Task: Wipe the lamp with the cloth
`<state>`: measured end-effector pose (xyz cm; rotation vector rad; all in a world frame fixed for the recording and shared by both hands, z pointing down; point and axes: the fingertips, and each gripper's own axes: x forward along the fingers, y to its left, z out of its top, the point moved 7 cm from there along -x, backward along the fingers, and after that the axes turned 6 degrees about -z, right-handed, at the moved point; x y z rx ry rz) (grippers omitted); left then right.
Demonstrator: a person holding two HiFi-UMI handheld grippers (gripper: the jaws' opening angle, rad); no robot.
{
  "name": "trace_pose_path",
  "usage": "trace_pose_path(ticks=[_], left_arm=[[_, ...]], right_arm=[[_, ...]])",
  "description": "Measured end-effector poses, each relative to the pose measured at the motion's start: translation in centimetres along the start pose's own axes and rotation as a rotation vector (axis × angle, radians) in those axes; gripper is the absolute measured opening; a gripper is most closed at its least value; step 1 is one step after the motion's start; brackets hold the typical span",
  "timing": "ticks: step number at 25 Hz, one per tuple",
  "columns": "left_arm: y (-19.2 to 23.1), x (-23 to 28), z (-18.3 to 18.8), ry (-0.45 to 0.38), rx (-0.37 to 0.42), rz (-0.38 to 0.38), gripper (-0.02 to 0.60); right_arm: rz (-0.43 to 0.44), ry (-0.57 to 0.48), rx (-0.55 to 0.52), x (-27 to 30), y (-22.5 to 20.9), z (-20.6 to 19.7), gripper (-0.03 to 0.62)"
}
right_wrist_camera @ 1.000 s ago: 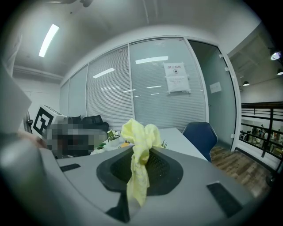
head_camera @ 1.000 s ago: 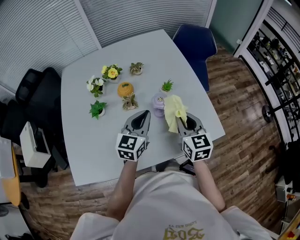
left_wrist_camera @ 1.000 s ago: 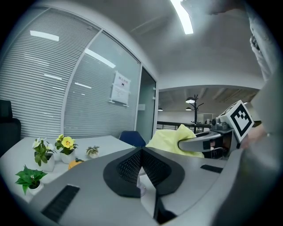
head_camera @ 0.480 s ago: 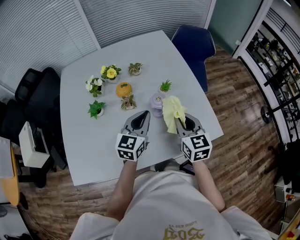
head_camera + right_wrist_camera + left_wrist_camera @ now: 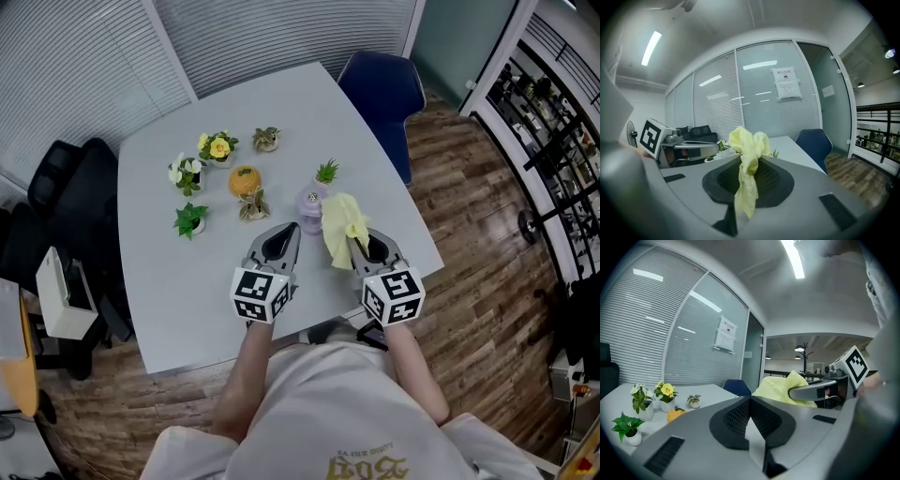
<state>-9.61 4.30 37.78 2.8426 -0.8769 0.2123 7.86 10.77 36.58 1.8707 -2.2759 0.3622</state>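
A small lilac lamp point(image 5: 311, 206) stands on the white table point(image 5: 187, 291), just beyond my two grippers. My right gripper point(image 5: 359, 239) is shut on a yellow cloth point(image 5: 341, 228), which bunches above its tip and hangs beside the lamp. In the right gripper view the cloth point(image 5: 747, 161) is pinched between the jaws and drapes down over them. My left gripper point(image 5: 283, 232) hovers over the table to the left of the lamp, shut with nothing in it. In the left gripper view its jaws meet at the tip, and the cloth point(image 5: 783, 387) shows beyond them at the right.
Small potted plants point(image 5: 191, 220) and flowers point(image 5: 219, 147) stand at the back left of the table with an orange pumpkin ornament point(image 5: 245, 179). A green plant point(image 5: 326, 172) sits behind the lamp. A blue chair point(image 5: 382, 89) stands past the far right edge, black chairs point(image 5: 56, 202) on the left.
The picture has shifted slightly with the head. Both grippers and the cloth hold the same places relative to the lamp.
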Motion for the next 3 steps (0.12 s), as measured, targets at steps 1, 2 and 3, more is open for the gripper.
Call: trace_pose_path(ticks=[1, 2, 3], left_arm=[[0.05, -0.06, 0.01, 0.000, 0.000, -0.001, 0.002], [0.10, -0.11, 0.03, 0.000, 0.000, -0.002, 0.002], [0.14, -0.15, 0.07, -0.001, 0.001, -0.003, 0.002]], right_arm=[[0.002, -0.002, 0.006, -0.05, 0.05, 0.02, 0.052], [0.004, -0.005, 0.010, -0.09, 0.09, 0.06, 0.052], [0.006, -0.007, 0.015, -0.13, 0.13, 0.10, 0.052]])
